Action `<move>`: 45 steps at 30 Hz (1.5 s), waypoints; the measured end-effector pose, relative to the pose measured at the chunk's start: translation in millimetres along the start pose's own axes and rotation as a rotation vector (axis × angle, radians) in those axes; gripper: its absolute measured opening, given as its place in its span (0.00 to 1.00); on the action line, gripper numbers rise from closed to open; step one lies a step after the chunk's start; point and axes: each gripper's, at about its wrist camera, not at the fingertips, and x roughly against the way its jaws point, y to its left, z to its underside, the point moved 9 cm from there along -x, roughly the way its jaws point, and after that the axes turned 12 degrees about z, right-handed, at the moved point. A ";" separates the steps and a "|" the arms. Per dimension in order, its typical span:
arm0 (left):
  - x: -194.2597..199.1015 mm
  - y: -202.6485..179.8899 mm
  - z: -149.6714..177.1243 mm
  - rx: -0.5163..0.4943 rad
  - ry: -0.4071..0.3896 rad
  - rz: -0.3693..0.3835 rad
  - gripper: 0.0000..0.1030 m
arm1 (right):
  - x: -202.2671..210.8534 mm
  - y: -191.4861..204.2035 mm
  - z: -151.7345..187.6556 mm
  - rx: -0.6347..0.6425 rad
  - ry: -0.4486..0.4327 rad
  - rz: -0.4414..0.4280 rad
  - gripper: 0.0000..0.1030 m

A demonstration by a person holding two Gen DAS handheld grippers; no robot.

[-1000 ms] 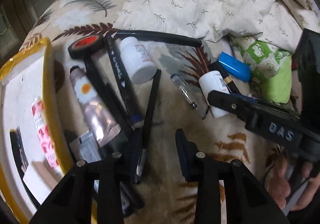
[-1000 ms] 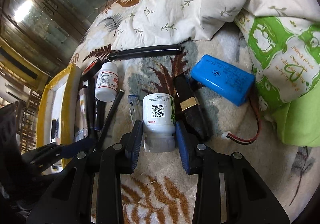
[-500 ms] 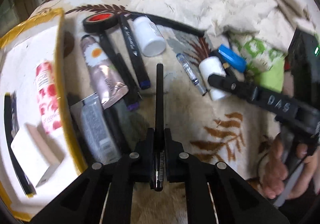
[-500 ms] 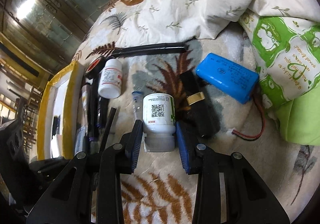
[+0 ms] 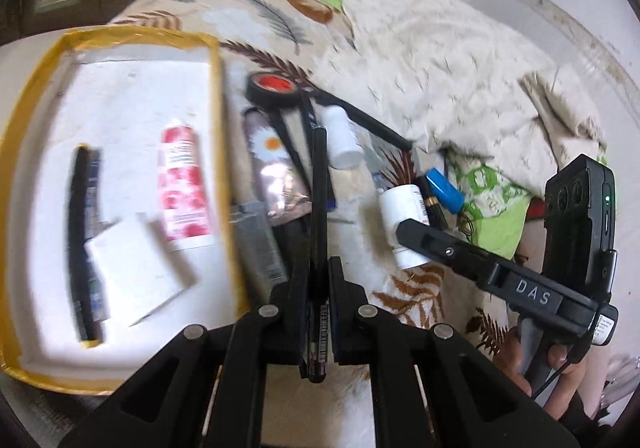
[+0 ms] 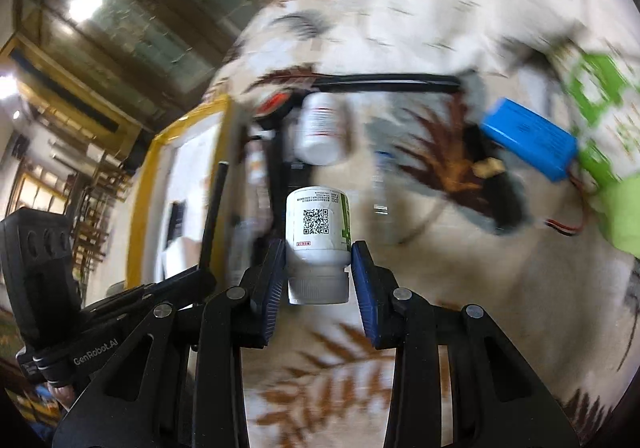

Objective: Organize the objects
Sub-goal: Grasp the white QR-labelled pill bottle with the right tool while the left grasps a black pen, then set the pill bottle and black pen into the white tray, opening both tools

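Pen lengthwise along left claw

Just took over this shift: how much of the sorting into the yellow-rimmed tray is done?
Done: pink tube, dark pen and white pad lie in the tray. In hand: left gripper holds a black pen; right gripper holds a white bottle. Left: tape roll, daisy tube, blue battery.

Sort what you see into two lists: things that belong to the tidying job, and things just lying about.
Job in hand:
- black pen in left gripper
- white pill bottle in right gripper
- yellow-edged tray

Lying about:
- crumpled sheet
- green printed cloth
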 end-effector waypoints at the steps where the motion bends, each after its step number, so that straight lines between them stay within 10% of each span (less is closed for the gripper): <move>1: 6.5 3.8 -0.5 0.006 -0.008 -0.009 0.07 | -0.2 8.6 0.3 0.013 0.002 -0.009 0.32; 15: 90.7 107.3 -24.6 0.189 -0.172 -0.124 0.07 | -29.9 129.4 18.8 0.240 0.069 -0.081 0.32; 45: 70.1 166.7 -22.2 0.207 -0.057 -0.309 0.07 | -121.4 196.6 -8.0 0.395 0.067 0.073 0.32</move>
